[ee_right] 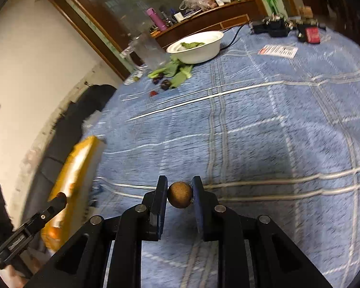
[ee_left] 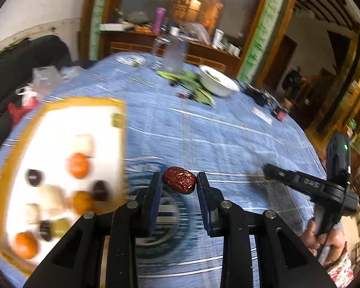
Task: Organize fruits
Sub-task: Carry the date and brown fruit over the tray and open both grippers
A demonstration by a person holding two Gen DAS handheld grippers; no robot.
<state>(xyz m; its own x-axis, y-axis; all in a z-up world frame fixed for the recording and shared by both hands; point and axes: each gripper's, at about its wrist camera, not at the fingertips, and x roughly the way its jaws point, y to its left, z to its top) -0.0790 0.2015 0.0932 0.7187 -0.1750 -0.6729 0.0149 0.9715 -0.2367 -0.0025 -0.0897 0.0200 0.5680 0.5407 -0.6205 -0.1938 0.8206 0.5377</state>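
Observation:
My left gripper (ee_left: 179, 180) is shut on a wrinkled red date (ee_left: 179, 180), held above the blue cloth just right of a yellow-rimmed white tray (ee_left: 103, 101). The tray holds orange fruits (ee_left: 78, 165), dark fruits (ee_left: 34, 177) and pale pieces (ee_left: 51, 193). My right gripper (ee_right: 180, 194) is shut on a small round brown fruit (ee_right: 180, 195) above the cloth; the tray (ee_right: 84, 153) lies to its left. The right gripper also shows in the left wrist view (ee_left: 267, 169), and the left gripper in the right wrist view (ee_right: 60, 198).
A white bowl (ee_right: 213, 44) with greens stands at the far side, with green leaves (ee_right: 177, 73) and a few dark fruits (ee_right: 165, 84) beside it. A clear jug (ee_right: 151, 51), a paper card (ee_right: 277, 51) and black devices (ee_right: 276, 27) lie beyond. A blue checked cloth (ee_right: 264, 132) covers the table.

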